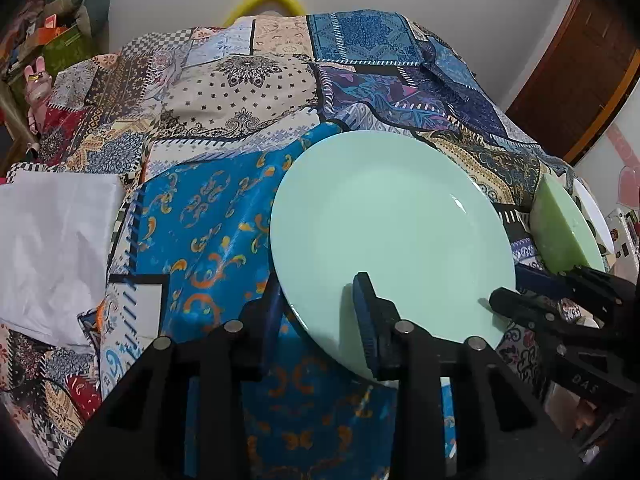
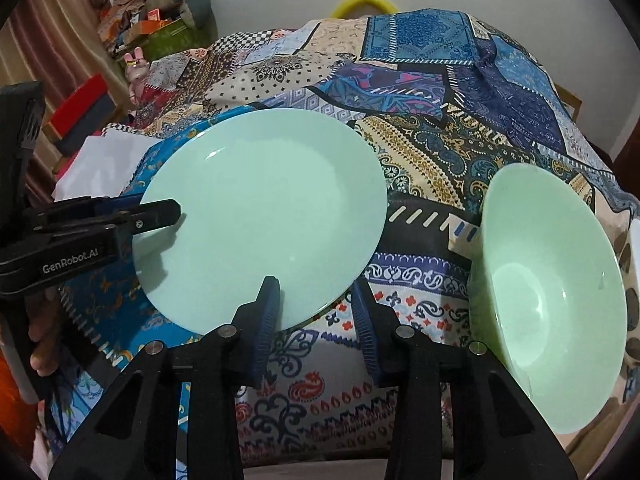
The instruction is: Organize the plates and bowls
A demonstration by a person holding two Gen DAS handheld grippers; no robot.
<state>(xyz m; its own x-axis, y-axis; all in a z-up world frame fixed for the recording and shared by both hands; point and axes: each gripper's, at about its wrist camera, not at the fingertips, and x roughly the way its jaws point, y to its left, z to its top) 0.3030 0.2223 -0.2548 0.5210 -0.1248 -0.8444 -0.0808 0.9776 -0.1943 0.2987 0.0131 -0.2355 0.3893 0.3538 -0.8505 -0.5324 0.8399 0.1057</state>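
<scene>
"GenRobot.AI" stands in white on the left gripper's (image 2: pixel 160 212) black body.
</scene>
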